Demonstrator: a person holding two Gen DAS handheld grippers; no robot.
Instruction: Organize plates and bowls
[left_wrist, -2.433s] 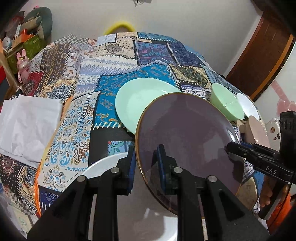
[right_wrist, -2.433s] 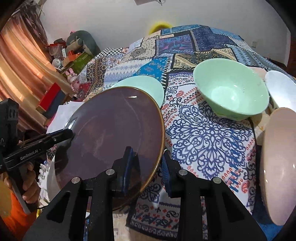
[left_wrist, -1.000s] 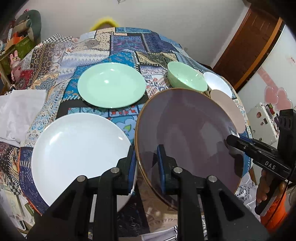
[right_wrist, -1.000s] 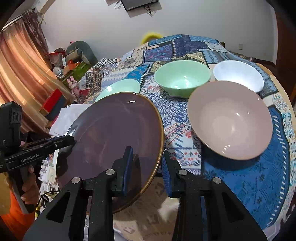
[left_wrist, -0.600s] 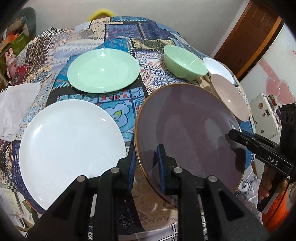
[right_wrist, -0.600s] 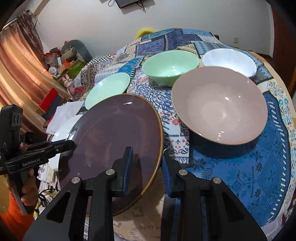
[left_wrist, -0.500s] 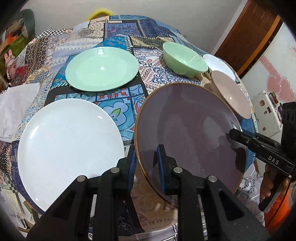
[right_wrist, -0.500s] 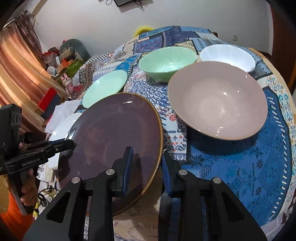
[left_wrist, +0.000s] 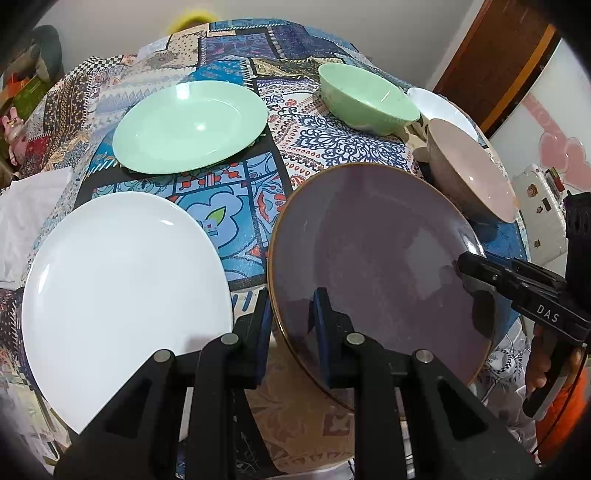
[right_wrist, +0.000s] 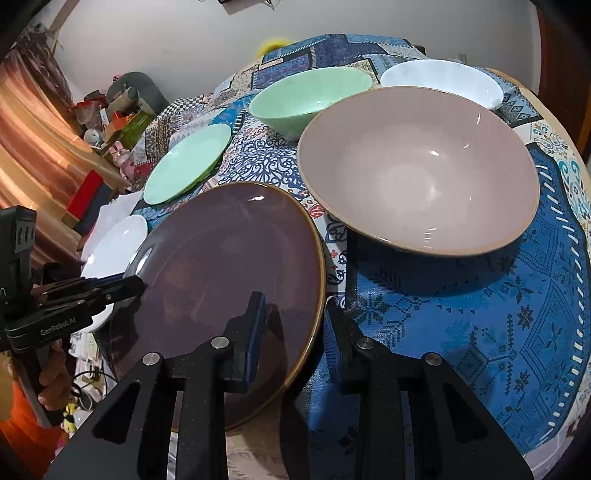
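We held the purple plate (left_wrist: 376, 258) tilted above the bench (right_wrist: 517, 332), left hand-held gripper (left_wrist: 290, 321) and right hand-held gripper (right_wrist: 293, 325) each clamped on opposite rims, between the white plate (left_wrist: 118, 288) and pink bowl (right_wrist: 417, 170).

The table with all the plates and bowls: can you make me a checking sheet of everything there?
Surface: patchwork tablecloth covers the table.
Job's things: purple plate held tilted above the table edge; white plate, green plate, green bowl, white bowl, pink bowl on the cloth.
Clutter: white paper at the left edge.
Grippers: left gripper and right gripper, jaws clamped on the purple plate's rim.
Cables: nothing seen on the table.
Surroundings: wooden door, curtain.
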